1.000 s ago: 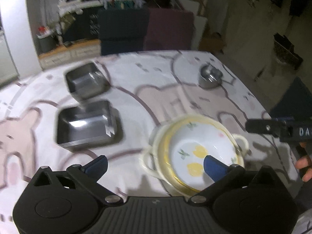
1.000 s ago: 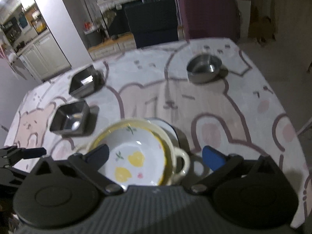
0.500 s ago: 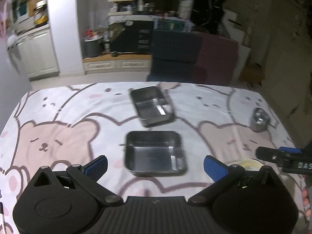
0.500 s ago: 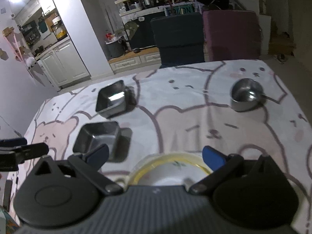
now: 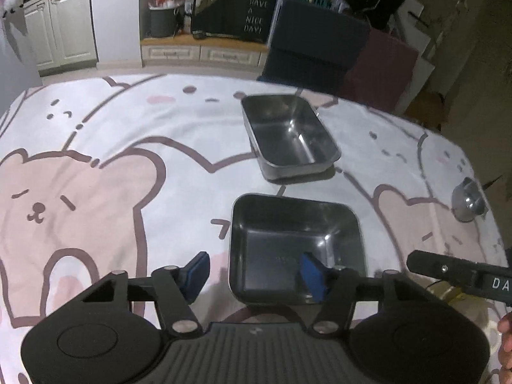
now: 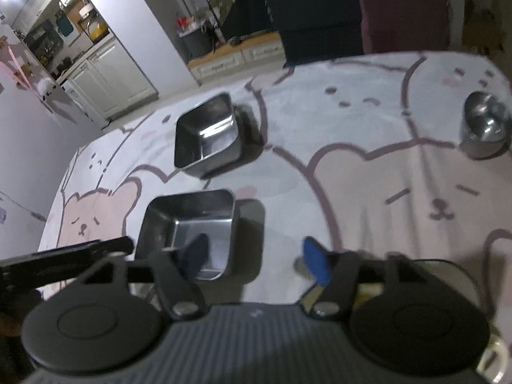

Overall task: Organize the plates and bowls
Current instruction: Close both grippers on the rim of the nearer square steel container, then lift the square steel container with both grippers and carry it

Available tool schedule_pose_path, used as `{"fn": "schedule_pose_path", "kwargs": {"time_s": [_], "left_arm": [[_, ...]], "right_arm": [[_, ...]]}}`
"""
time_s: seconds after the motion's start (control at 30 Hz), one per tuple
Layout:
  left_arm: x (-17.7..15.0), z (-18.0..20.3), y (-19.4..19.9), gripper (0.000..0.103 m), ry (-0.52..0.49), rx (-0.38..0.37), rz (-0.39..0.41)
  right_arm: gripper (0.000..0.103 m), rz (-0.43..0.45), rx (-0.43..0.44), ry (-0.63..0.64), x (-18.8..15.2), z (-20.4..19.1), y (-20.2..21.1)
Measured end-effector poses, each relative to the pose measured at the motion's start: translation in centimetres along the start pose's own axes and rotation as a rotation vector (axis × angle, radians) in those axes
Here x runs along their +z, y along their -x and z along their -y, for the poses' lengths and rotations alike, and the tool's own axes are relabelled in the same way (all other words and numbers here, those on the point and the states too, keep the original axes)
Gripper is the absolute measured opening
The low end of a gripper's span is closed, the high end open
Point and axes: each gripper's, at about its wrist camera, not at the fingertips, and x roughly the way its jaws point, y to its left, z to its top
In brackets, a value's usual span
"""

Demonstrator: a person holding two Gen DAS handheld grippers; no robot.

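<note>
Two square steel trays sit on the bear-print tablecloth. The near tray (image 5: 296, 243) (image 6: 188, 227) lies just ahead of my left gripper (image 5: 254, 272), which is open and empty, its right finger over the tray's near rim. The far tray (image 5: 288, 136) (image 6: 208, 134) sits behind it. A small round steel bowl (image 5: 468, 200) (image 6: 484, 126) stands at the right edge. My right gripper (image 6: 256, 257) is open and empty, over the cloth right of the near tray. The yellow-rimmed ceramic bowl stack (image 5: 457, 291) (image 6: 368, 291) is mostly hidden under the grippers.
Two chairs, dark blue (image 5: 315, 49) and maroon (image 5: 380, 64), stand at the table's far side. The table edge (image 5: 492, 192) curves away on the right. The right gripper's finger (image 5: 460, 276) shows at right in the left wrist view.
Both grippers have pulled up and swung left, away from the ceramic bowl stack. The steel trays now fill the middle of both views, and the left gripper has closed in on the near tray.
</note>
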Motion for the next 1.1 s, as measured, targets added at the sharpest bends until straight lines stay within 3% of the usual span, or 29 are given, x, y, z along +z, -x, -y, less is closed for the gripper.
{"fn": "schedule_pose_path", "kwargs": {"time_s": [0.13, 0.23, 0.4, 0.5, 0.57, 0.87, 1.1], "left_arm": [[0.4, -0.2, -1.9, 0.055, -0.006, 0.024, -0.036], [0.6, -0.7, -2.9, 0.045, -0.001, 0.034, -0.054], [0.5, -1.4, -3.9, 0.021, 0.007, 0.037, -0.077], [0.5, -1.3, -4.2, 0.007, 0.000, 0.023, -0.090], [0.4, -1.2, -4.1, 0.007, -0.011, 0.024, -0.088], [-0.2, -1.3, -0.1, 0.007, -0.018, 0.001, -0.013], [-2.5, -3.4, 4.3, 0.007, -0.009, 0.024, 0.014]], "right_arm": [[0.044, -0.026, 0.019, -0.005, 0.6, -0.5, -2.2], [0.032, -0.065, 0.028, 0.002, 0.7, -1.0, -3.9], [0.025, -0.103, 0.025, 0.000, 0.8, -1.7, -6.0], [0.012, -0.117, 0.028, 0.009, 0.8, -2.0, -6.6], [0.005, -0.133, 0.011, 0.030, 0.7, -2.4, -7.1], [0.005, -0.107, -0.015, 0.083, 0.4, -3.8, -5.3], [0.006, -0.109, 0.013, 0.137, -1.5, -6.7, -2.8]]}}
